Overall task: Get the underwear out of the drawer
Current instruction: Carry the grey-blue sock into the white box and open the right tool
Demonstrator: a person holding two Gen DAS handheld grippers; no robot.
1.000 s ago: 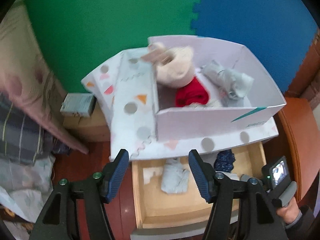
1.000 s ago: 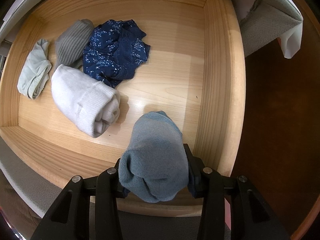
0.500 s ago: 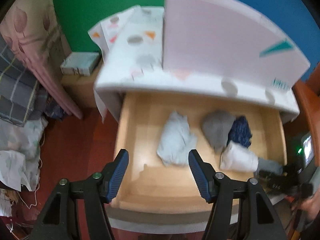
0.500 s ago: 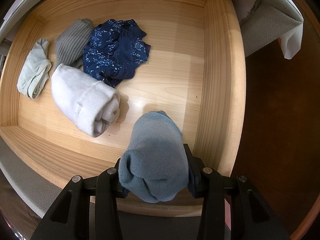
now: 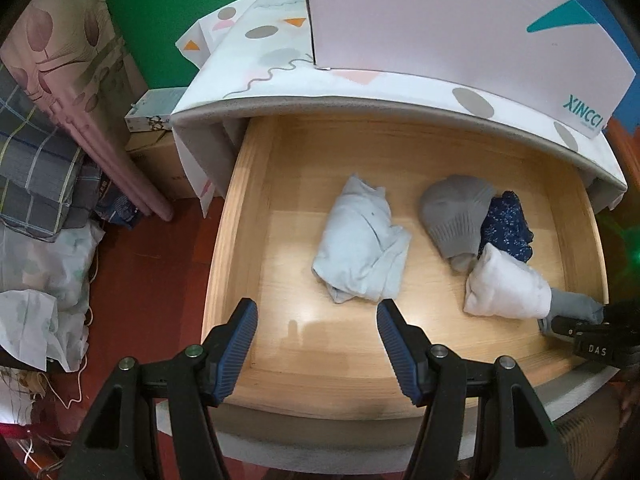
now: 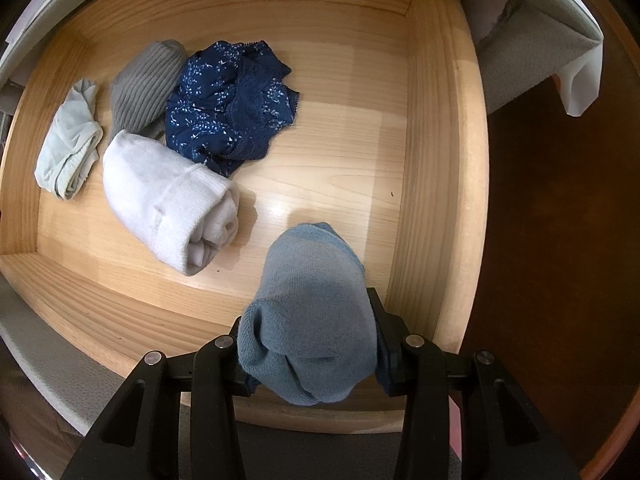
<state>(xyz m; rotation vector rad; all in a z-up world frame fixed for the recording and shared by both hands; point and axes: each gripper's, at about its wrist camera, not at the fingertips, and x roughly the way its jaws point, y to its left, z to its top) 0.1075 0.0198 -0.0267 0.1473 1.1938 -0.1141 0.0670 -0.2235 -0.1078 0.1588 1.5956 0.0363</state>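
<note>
The open wooden drawer (image 5: 240, 216) (image 6: 436, 184) holds several rolled garments. A pale blue folded piece (image 5: 360, 248) (image 6: 68, 148) lies left of centre. A grey ribbed roll (image 5: 456, 216) (image 6: 144, 88), a navy floral piece of underwear (image 5: 506, 224) (image 6: 232, 104) and a white roll (image 5: 504, 288) (image 6: 168, 200) lie together. My left gripper (image 5: 316, 344) is open and empty above the drawer's front, just short of the pale blue piece. My right gripper (image 6: 308, 344) is shut on a grey-blue roll (image 6: 308, 312) (image 5: 572, 304) at the drawer's front right corner.
A white cardboard box (image 5: 460, 20) stands on the patterned cloth-covered top (image 5: 260, 60) above the drawer. Bedding and bags (image 5: 40, 200) are piled on the red floor to the left. A small box (image 5: 154, 108) sits beside the cabinet.
My left gripper has dropped and tilted down from facing the box on top to looking into the drawer, closer to the pale blue piece. The right gripper and its roll have held still.
</note>
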